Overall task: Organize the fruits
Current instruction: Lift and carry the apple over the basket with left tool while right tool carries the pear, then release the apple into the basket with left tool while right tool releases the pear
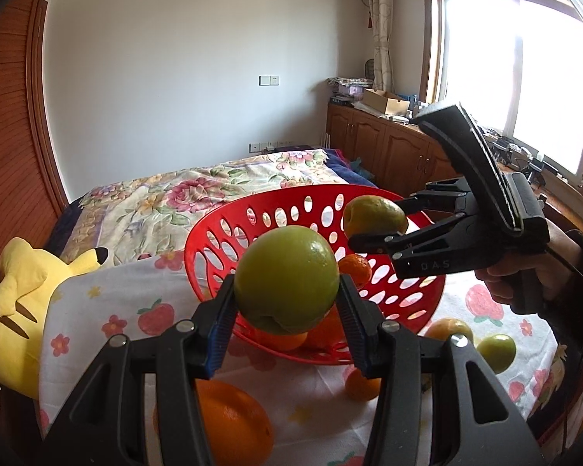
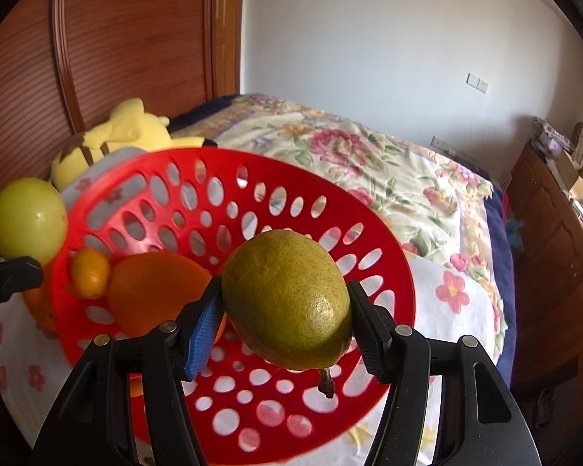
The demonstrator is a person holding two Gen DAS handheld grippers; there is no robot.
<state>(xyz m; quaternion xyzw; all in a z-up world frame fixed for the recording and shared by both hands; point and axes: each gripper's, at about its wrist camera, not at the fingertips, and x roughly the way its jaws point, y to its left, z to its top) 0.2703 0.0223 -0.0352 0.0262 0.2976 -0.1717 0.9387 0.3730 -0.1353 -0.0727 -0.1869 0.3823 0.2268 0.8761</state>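
**Both tools loaded, over the basket**

Left tool (image 1: 287, 291) clamps a green apple (image 1: 287, 279) at near rim of red basket (image 1: 229, 213). Right tool (image 2: 283, 310) grips a green-brown pear (image 2: 287, 297) above basket centre. Oranges (image 2: 155, 291) lie inside; more fruit (image 1: 495, 352) sits loose on floral cloth (image 1: 97, 310), right of basket.

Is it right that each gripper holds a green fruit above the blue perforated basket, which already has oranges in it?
Not quite: the basket is red, not blue, as the right wrist view shows plainly. The rest stands: the left gripper holds a green apple, the right gripper a speckled green fruit, and oranges already lie in the basket.
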